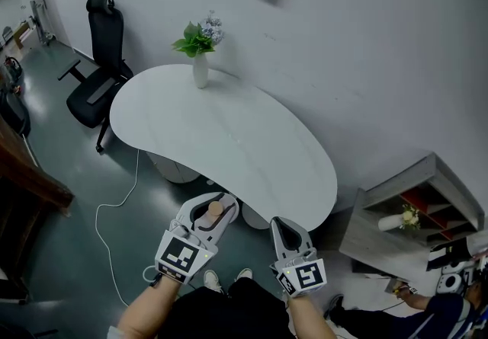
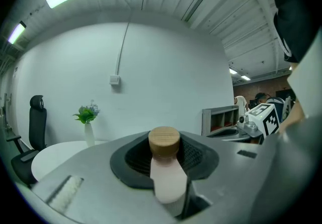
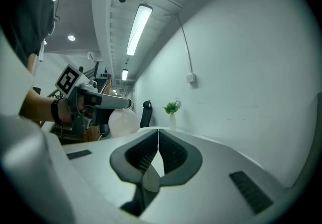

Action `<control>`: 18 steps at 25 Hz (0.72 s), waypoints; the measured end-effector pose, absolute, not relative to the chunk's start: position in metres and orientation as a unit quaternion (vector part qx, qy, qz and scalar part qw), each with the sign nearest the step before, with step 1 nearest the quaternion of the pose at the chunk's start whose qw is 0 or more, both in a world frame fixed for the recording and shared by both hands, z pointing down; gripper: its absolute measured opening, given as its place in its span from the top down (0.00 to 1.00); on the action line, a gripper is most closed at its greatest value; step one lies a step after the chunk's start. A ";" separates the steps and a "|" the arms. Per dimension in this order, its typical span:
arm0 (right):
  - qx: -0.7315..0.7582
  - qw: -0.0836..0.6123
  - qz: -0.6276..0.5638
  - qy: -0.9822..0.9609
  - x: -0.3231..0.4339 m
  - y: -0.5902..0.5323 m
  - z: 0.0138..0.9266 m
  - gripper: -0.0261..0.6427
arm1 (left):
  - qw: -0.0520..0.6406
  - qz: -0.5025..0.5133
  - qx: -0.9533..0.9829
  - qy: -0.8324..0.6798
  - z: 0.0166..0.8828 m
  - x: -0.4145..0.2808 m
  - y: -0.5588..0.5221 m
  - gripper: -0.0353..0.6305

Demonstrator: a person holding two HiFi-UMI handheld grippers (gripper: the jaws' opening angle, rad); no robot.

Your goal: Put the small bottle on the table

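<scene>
The small bottle point(image 1: 215, 210) point(image 2: 165, 167), pale pink with a round wooden cap, is clenched between the pads of the left tongs point(image 1: 217, 200). It hangs over the grey-green floor just short of the near edge of the surface, not on it. In the left gripper view its cap points forward and the dark ribbed pads press on its neck and shoulders from both sides. Its body is opaque, so what is inside cannot be told.

The white, kidney-shaped surface point(image 1: 229, 139) stands against a pale wall and is bare but for one vase at its far end. A black office chair point(image 1: 99, 78) with a headrest stands at the far left end, close to the edge. At the right, well apart from the surface, is a grey shelf unit point(image 1: 427, 196) with open compartments. One compartment holds a small white pot point(image 1: 390, 222) of pale flowers, and the ones beside it show a red lining.

The right tongs point(image 1: 284, 225) point(image 3: 158, 135) are held beside the left ones, near the front edge of the surface. Their pads are pressed together with nothing between them.

The slim white vase point(image 1: 200, 71) stands upright and holds a sprig of green leaves point(image 1: 194, 40) with a few pale blue-white blooms.

A thin white cable point(image 1: 114, 204) trails across the floor to the left of the surface.
</scene>
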State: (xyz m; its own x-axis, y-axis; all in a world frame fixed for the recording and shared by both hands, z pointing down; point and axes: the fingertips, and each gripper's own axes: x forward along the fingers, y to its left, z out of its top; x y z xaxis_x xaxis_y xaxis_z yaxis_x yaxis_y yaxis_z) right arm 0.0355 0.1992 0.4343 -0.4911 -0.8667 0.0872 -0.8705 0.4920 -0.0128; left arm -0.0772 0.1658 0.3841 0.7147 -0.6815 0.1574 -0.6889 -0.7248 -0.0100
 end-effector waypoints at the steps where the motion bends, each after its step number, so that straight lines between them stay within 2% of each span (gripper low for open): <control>1: 0.505 0.033 0.028 -0.862 0.036 0.199 0.435 0.95 | 0.025 0.076 0.926 -0.368 0.385 -0.078 0.163 0.78; 7: 0.511 0.034 0.040 -0.858 0.050 0.179 0.449 0.95 | 0.034 0.082 0.927 -0.365 0.395 -0.068 0.141 0.78; 18: 0.458 0.050 0.045 -0.886 0.086 0.071 0.459 0.95 | 0.046 0.081 0.902 -0.421 0.408 -0.049 0.059 0.78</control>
State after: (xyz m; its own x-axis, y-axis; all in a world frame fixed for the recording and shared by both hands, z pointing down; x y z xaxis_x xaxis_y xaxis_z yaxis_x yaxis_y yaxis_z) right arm 0.0858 0.0715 0.4594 -0.5745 -0.8081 0.1302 -0.8171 0.5756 -0.0330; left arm -0.0486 0.0589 0.4078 0.6331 -0.7518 0.1844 -0.7666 -0.6420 0.0144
